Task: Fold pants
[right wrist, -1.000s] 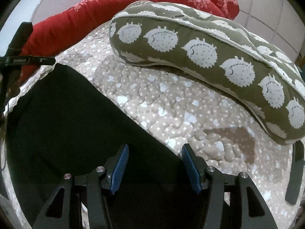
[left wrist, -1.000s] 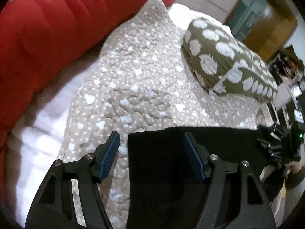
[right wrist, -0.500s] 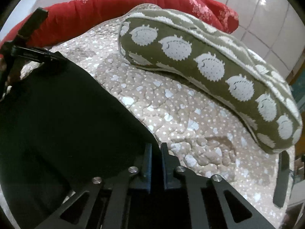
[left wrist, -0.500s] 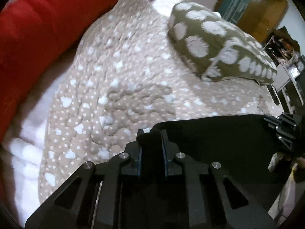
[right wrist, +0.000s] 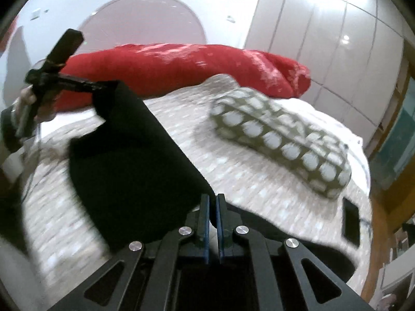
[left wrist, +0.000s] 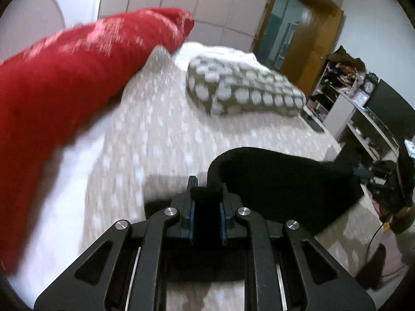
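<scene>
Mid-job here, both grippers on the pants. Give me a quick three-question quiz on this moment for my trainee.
1. True or false: the black pants lie flat on the dotted bedspread.
2. Multiple choice: the left gripper is A) open over the bedspread, B) shut on the pants' fabric, C) shut on the spotted pillow.
3. Fill in: behind the spotted pillow lies a long ____ bolster.

Key
1. False: the right gripper and the left one each pinch an edge, and the fabric is lifted between them.
2. B
3. red
</scene>
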Motion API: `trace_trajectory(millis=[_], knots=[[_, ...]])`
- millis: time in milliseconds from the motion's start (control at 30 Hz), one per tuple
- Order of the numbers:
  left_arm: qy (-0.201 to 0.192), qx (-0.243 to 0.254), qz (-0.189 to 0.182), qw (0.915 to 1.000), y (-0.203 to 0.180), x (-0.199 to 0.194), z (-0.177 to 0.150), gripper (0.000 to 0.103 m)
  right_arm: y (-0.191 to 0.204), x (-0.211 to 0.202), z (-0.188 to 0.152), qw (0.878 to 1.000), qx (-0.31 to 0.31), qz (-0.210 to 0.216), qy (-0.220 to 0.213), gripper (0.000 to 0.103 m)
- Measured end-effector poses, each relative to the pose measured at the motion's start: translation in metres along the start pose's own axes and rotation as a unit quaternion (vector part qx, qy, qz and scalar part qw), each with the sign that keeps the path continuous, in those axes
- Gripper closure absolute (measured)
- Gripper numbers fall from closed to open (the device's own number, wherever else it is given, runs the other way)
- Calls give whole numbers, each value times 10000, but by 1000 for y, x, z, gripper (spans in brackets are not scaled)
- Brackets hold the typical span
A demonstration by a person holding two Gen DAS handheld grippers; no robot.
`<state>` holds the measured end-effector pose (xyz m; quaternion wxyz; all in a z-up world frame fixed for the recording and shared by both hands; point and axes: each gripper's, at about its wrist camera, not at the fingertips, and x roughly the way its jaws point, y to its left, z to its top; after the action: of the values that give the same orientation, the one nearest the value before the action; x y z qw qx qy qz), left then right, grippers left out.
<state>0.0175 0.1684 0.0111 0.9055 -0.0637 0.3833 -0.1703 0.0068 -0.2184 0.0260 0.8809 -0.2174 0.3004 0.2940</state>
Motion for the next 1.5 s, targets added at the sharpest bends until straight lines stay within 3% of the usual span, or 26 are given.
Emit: trace_trajectory(millis=[133,267,300,367,433,533,600,700,800,900,1000,1067,1133,1200,1333,1433,1500], knots=[[464,-127,153,9987,5,8,-46,89,43,-6,-42,9984,107,447,319,99],[763,-629,231,9948,17,8,-67,76,65,28,-81,9942,240,521,909,99],[763,-681,312,9943,18,1,-68,75,63,30,-85,9942,370,501,881,99],[684,-676,462,9943,18,-10,-67,75,55,27,-83,9915,707,629,890,93],[550,-601,587,9949,15,-24,-64,75,49,16,-76,9880,918,807,940,80],[341,-450,762,9955,6,-36,-56,75,39,-4,-59,9868,1182,973,534,76],[235,-359,773,9961,-1,-38,-48,64,27,-7,-45,9819,1530,1072,306,76],[44,-178,781,9968,-20,-40,-40,47,16,12,-23,9783,1946,656,258,75],[-68,-79,694,9975,-35,-39,-33,47,3,53,-7,9707,2347,231,469,75],[-122,72,779,9969,-47,-32,-30,46,-9,91,4,9637,2550,235,748,75],[74,184,837,9963,-53,-9,-36,41,-6,124,5,9660,2326,-176,1112,75],[330,128,854,9957,-54,13,-44,41,-9,137,5,9661,2361,-284,1008,75],[640,61,984,9931,-52,37,-53,41,-11,140,7,9670,2335,-460,914,75],[811,-12,1103,9906,-49,51,-61,41,-14,135,7,9634,2498,-370,903,75],[721,13,1210,9900,-53,52,-64,40,-7,90,-1,9643,2513,-84,835,75],[698,-24,1258,9896,-58,53,-63,39,11,58,-24,9681,2354,-26,855,71],[678,-66,1326,9888,-59,55,-62,38,17,56,-48,9635,2457,39,1063,71]])
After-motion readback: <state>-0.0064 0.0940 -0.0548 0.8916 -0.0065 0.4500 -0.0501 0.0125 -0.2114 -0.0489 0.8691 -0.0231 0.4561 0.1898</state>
